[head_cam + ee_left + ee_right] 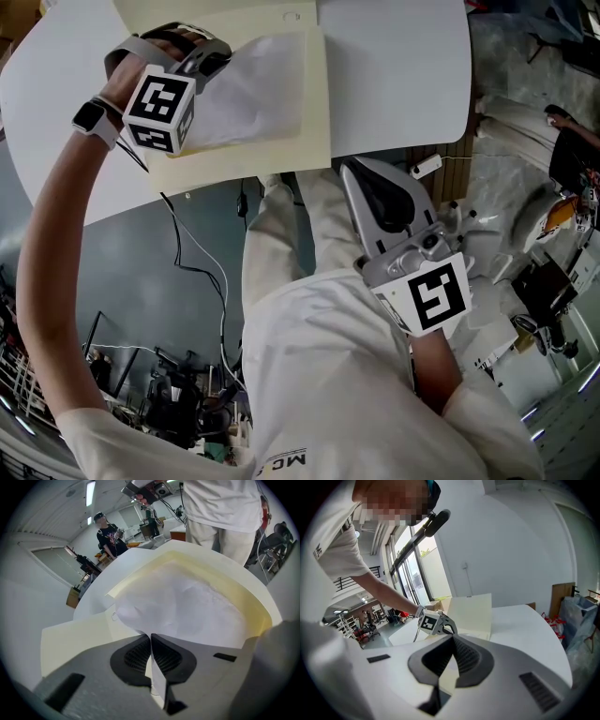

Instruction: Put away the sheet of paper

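The white sheet of paper (253, 89) lies, slightly crumpled, on the open cream folder (314, 112) on the white table (403, 66). My left gripper (217, 58) is shut on the sheet's near-left corner. In the left gripper view the sheet (187, 606) runs between the closed pads of the left gripper (151, 637), with the folder (255, 609) curving around it. My right gripper (352, 171) hangs off the table's near edge, by the person's body, its jaws closed and holding nothing. The right gripper view shows the right gripper (452, 638), the left gripper (433, 623) and the folder's raised flap (471, 611).
Cables (202, 272) hang below the table's near edge. A small white object (425, 166) sits at that edge by the right gripper. A person in black (108, 534) stands far off. Cardboard (562, 597) and bags (581, 620) stand beyond the table's right side.
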A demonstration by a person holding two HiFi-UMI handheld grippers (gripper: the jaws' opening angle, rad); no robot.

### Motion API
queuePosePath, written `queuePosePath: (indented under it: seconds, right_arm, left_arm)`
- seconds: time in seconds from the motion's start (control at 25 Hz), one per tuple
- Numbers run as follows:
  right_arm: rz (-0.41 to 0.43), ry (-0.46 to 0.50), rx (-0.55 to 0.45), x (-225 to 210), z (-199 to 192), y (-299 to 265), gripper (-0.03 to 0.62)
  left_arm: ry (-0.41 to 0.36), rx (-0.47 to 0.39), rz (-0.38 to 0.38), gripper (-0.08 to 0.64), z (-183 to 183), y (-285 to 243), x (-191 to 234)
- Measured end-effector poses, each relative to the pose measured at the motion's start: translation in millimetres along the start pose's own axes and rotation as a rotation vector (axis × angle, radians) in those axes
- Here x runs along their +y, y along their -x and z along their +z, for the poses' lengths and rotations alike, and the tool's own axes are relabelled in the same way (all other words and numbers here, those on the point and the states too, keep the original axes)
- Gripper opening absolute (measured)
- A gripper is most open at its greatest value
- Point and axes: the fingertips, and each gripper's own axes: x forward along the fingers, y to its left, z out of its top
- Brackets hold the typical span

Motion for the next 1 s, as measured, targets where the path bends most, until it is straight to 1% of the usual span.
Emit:
queuePosePath:
  seconds: [0.16, 0.28, 0.36, 0.44, 0.48, 0.6, 0.76, 1.0]
  right_arm:
    - [0.000, 0.003, -0.008, 9.8, 1.2, 5.8, 0.015]
    - [0.000, 0.008, -0.014, 15.1, 4.6, 9.8, 0.015]
    - [-0.002, 0.013, -0.017, 14.1, 3.0, 13.9, 0.015]
    - [-0.001, 0.013, -0.018, 14.2, -0.3, 17.0, 0.015]
    - [0.000, 0.012, -0.018, 15.0, -1.1, 18.2, 0.015]
    - [0.001, 0.019, -0.033, 17.2, 3.8, 21.0, 0.015]
    - [0.003, 0.042, -0.062, 21.1, 19.5, 28.7, 0.015]
    - [0.003, 0.079, -0.097, 27.6, 39.7, 45.4, 0.015]
  left_arm:
    - [0.029, 0.011, -0.008, 0.028, 3.3, 2.5, -11.4]
    - [0.073, 0.024, 0.005, 0.028, 0.1, 10.1, -9.9]
    - [0.120, 0.027, 0.021, 0.033, -0.1, 12.1, -5.0]
    - [0.172, 0.022, 0.027, 0.131, -1.1, 12.6, -3.8]
    - [0.192, 0.023, 0.026, 0.149, -2.1, 14.0, -4.1]
    - [0.251, 0.031, 0.051, 0.149, -4.8, 27.1, 2.5]
    - [0.381, 0.017, 0.109, 0.149, 4.3, 60.0, 11.1]
    - [0.682, -0.035, 0.210, 0.095, 32.2, 112.4, 2.9]
